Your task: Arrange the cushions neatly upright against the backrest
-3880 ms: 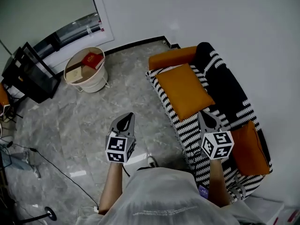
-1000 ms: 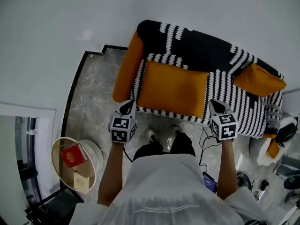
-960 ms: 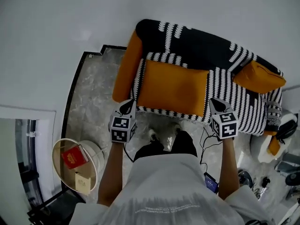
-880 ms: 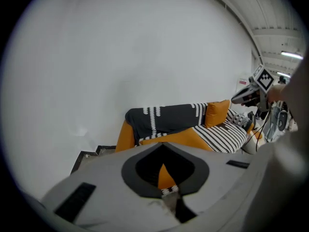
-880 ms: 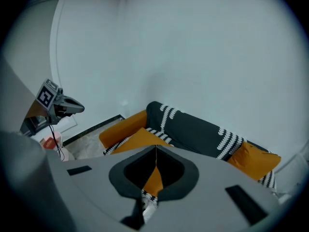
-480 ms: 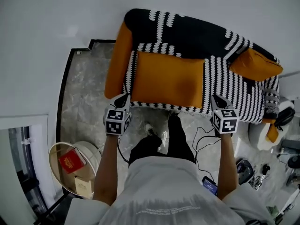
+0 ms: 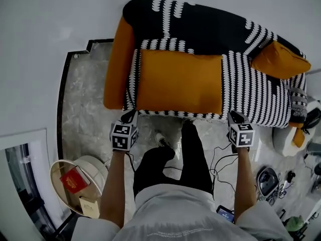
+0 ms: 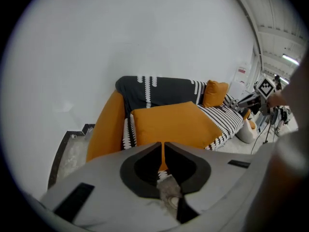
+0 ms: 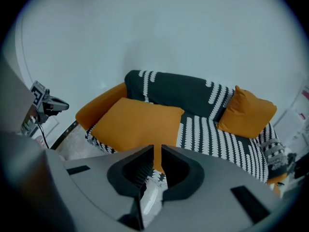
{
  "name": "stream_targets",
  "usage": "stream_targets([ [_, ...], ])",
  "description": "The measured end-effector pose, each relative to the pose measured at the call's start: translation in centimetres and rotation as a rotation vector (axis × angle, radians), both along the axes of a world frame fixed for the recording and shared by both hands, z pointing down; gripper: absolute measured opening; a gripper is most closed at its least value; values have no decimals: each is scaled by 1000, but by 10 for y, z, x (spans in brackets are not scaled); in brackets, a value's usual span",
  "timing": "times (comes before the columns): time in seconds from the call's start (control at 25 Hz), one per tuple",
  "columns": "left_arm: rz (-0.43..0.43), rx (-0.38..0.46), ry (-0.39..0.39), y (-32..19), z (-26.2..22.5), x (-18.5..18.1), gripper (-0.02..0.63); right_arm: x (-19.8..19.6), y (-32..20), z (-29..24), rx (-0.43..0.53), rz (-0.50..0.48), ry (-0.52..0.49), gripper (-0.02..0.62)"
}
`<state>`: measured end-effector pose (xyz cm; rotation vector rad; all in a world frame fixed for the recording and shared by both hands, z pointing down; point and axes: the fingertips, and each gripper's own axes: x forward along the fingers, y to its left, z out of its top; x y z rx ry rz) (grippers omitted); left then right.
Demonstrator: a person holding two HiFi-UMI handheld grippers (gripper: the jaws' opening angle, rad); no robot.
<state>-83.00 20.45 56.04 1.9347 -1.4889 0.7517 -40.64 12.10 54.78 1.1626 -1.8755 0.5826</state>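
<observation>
Left tongs [image 7: 129, 116] and right tongs [image 7: 233, 115], empty, are parting to narrow slits as I am lowering them toward the cushion [image 7: 180, 82], lying flat on the sofa [image 7: 251, 94] seat, ungrasped.

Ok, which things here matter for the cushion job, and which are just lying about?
Job: large orange cushion flat on the seat; small orange cushion at the sofa's right end; backrest.
Lying about: white basket holding a red book; floor cables.

Sofa [image 7: 253, 92]: flat cushion [image 7: 180, 82], corner cushion [image 7: 278, 62]
</observation>
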Motion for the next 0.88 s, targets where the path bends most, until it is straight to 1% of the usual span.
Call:
stream_targets([
  [0.16, -1, -50, -16, 5, 44, 0, 40, 5, 10, 50, -61, -2, -1, 47],
  [0.2, -1, -61, -20, 5, 54, 0, 52, 7, 11, 61, -73, -2, 0, 53],
  [0.28, -4, -81, -27, 2, 73, -3, 64, 10, 9, 83, -92, -2, 5, 65],
  [0.4, -9, -113, -44, -1, 104, -11, 64, 15, 5, 117, -115, 1, 5, 77],
  [0.48, -9, -136, -49, 1, 126, -15, 74, 18, 5, 139, -131, 6, 5, 77],
  [0.56, -6, -168, -46, 6, 146, -19, 82, 22, 6, 159, -146, 10, 16, 82],
  [0.64, 5, -200, -50, 10, 164, -22, 111, 26, 6, 175, -156, 23, 27, 102],
  [0.8, 1, -238, -67, 8, 191, -26, 124, 36, 3, 203, -188, 25, 60, 133],
  [0.88, 11, -255, -91, 7, 202, -26, 130, 44, 4, 218, -213, 23, 95, 133],
])
